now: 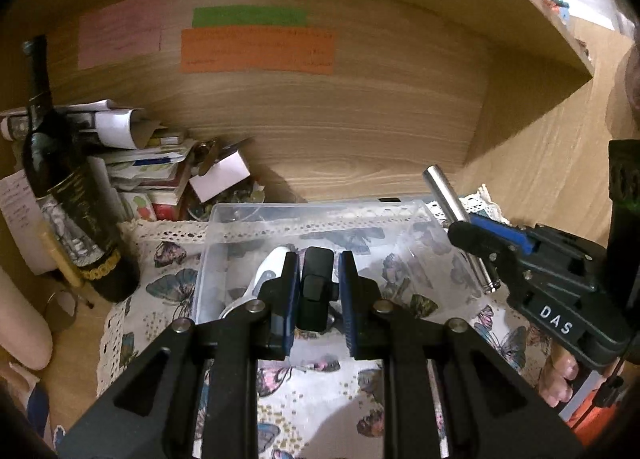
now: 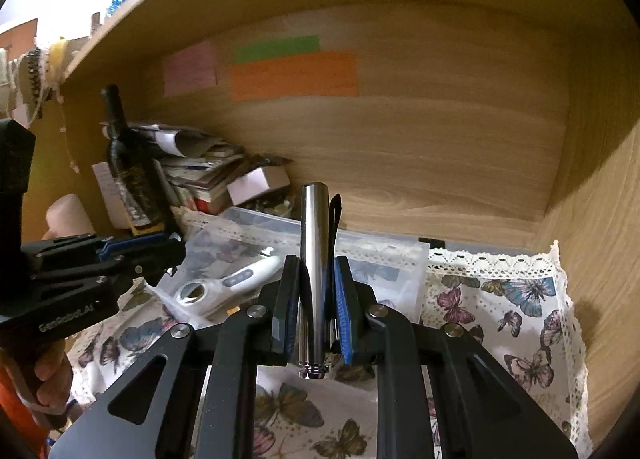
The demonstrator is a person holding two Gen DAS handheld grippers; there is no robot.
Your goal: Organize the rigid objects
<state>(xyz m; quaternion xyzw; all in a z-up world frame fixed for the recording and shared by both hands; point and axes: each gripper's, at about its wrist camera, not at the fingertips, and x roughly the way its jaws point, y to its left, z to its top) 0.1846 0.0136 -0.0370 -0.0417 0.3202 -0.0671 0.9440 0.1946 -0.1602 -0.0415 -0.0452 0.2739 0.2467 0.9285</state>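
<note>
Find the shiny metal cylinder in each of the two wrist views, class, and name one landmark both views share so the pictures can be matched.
Left wrist view: the metal cylinder is at right, tilted, held in the right gripper beside the clear plastic box.
Right wrist view: the metal cylinder is at centre, upright, clamped in the right gripper.
Shared landmark: the orange paper note on the back wall.

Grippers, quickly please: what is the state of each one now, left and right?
Left gripper: closed on a small black object, held above the clear plastic box.
Right gripper: closed on a silver metal tube.
</note>
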